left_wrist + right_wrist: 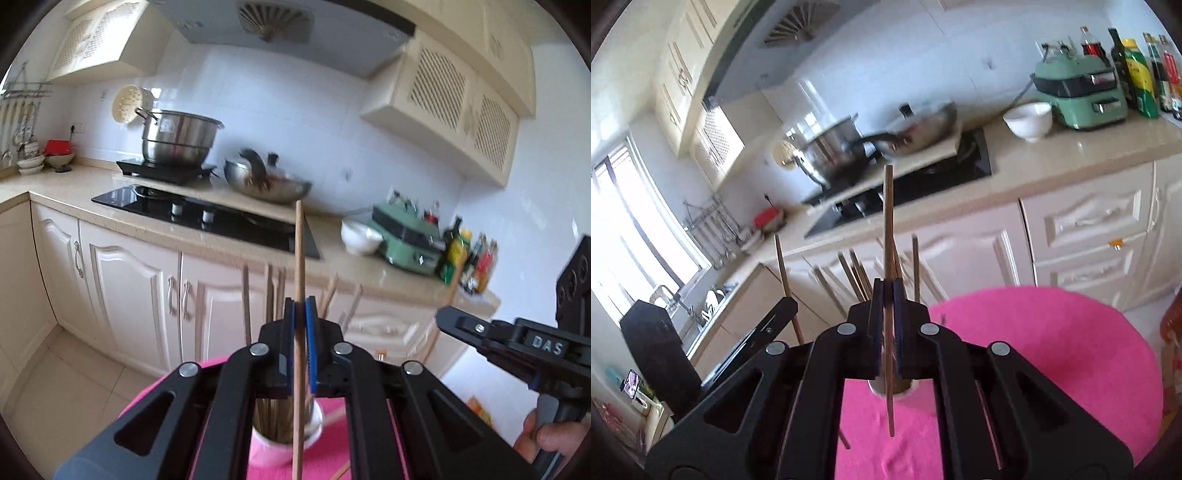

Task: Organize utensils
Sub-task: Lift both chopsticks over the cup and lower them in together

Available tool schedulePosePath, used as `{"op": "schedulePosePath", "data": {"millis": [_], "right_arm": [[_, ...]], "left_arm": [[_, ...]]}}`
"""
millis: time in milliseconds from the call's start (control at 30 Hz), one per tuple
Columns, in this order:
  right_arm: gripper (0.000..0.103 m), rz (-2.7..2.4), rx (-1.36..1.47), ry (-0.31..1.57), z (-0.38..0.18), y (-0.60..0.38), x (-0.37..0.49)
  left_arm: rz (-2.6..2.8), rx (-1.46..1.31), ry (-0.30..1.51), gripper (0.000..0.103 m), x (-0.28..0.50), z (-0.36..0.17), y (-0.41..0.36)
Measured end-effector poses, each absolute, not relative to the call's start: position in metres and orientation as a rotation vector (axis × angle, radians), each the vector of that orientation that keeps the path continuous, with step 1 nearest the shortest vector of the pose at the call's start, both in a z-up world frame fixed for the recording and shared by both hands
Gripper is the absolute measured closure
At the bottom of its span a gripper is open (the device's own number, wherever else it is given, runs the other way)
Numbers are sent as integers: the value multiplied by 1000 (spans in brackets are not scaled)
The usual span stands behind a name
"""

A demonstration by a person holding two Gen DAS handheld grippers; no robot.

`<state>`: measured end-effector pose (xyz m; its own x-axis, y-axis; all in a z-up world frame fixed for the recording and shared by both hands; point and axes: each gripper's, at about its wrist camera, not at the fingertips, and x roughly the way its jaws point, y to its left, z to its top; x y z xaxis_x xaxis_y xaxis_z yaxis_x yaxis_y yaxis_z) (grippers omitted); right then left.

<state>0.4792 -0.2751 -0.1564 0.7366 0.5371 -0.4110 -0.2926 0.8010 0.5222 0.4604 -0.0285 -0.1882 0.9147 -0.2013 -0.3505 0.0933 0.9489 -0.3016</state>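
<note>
The left tool (300, 314) is closed on one wooden chopstick (299, 266), which stands nearly upright between its blue pads. The right tool (887, 295) is also closed, on a second chopstick (888, 229) held the same way.

Just below and ahead of both tools is the holder cup (280, 439), standing on the pink cloth (1052, 350). It already carries a bundle of chopsticks (273, 291), whose tips fan out just past the tool fingers. So I judge the task to be well advanced: most sticks are in the cup, and the two gripped ones are not yet released. If other utensils are left on the cloth, I cannot tell.

Room is narrow. The lower end of each held stick must pass the cup rim and the leaning tips beside it. In the left view the right tool is near on the right side, so the two can collide. Farther ahead, the kitchen worktop (1071, 155) and cabinets are well apart.
</note>
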Motion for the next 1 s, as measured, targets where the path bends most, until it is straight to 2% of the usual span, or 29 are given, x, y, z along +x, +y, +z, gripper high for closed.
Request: {"op": "schedulePosePath", "data": {"millis": [367,1000], "right_arm": [[98,491,394,493,-146,-263,510],[98,527,248,546,-180,-233,503]], "left_arm": [[-87,-309,252,97,497,-190,-26],[-41,-256,284,97,503,-240,-34]]}}
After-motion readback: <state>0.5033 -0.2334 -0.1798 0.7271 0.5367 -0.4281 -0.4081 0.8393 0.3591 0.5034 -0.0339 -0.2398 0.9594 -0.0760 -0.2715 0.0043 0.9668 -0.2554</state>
